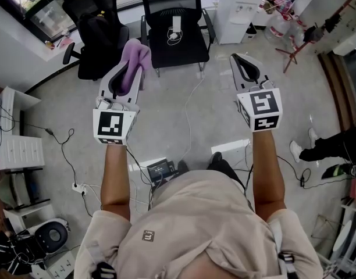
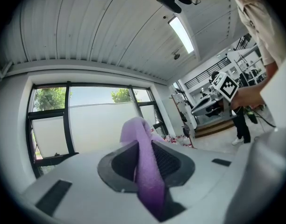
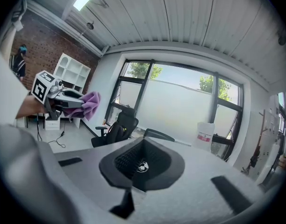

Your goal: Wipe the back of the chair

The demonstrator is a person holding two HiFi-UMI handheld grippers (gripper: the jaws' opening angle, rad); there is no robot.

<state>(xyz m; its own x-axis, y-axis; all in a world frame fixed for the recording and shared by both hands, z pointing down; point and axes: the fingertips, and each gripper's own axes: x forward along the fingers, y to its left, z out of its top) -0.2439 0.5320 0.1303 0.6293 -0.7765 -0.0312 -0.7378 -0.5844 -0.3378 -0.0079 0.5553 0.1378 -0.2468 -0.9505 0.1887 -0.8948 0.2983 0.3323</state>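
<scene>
**Purple cloth clamped, chair well ahead**

Head view: the left gripper (image 1: 127,78), grey plastic with a black-and-white marker cube, is closed on a soft purple fleecy cloth (image 1: 138,54) that bunches past its tip. The right gripper (image 1: 246,68) has its black ribbed pads pressed together with nothing between them. Ahead of both, well apart across the grey concrete floor (image 1: 184,115), stands the black mesh-back office chair (image 1: 173,35). Its seat faces the person, its backrest rises upright on the far side, and a white cable lies on the seat.

Left gripper view: the cloth runs lengthwise between the dark textured pads as a narrow folded band, its free end arching beyond them.

Right gripper view: the pads meet along one seam, empty.
</scene>
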